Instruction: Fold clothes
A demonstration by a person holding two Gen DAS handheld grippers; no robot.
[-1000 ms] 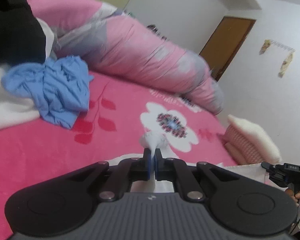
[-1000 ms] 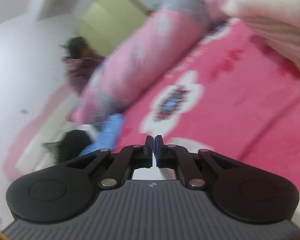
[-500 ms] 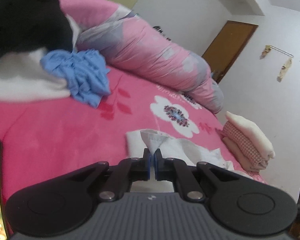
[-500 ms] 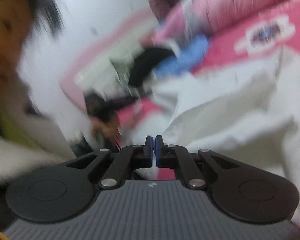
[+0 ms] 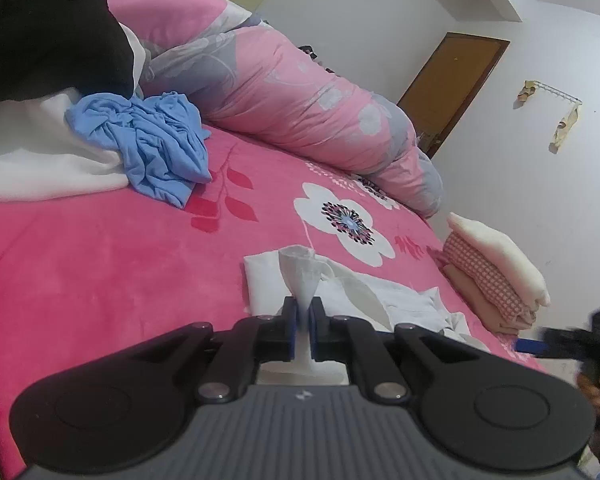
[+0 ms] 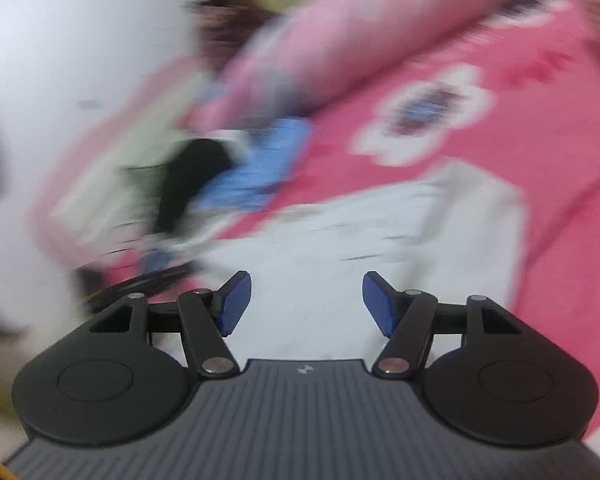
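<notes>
A white garment (image 5: 364, 292) lies partly spread on the pink flowered bed (image 5: 112, 264). My left gripper (image 5: 303, 320) is shut on a pinched-up fold of it, and the cloth rises in a cone between the blue pads. In the right wrist view, which is badly blurred, my right gripper (image 6: 306, 300) is open with nothing between its fingers, hovering over the same white garment (image 6: 380, 232). The other gripper (image 5: 572, 344) shows as a dark blur at the right edge of the left wrist view.
A crumpled blue garment (image 5: 156, 148) lies on a heap of white and black clothes (image 5: 40, 80) at far left. A rolled pink quilt (image 5: 284, 96) runs along the back. A folded stack (image 5: 496, 276) sits at the bed's right edge.
My right gripper has opened and let go of the white garment, swinging quickly. My left gripper stays shut on the fold, now with the garment laid lower on the bed.
</notes>
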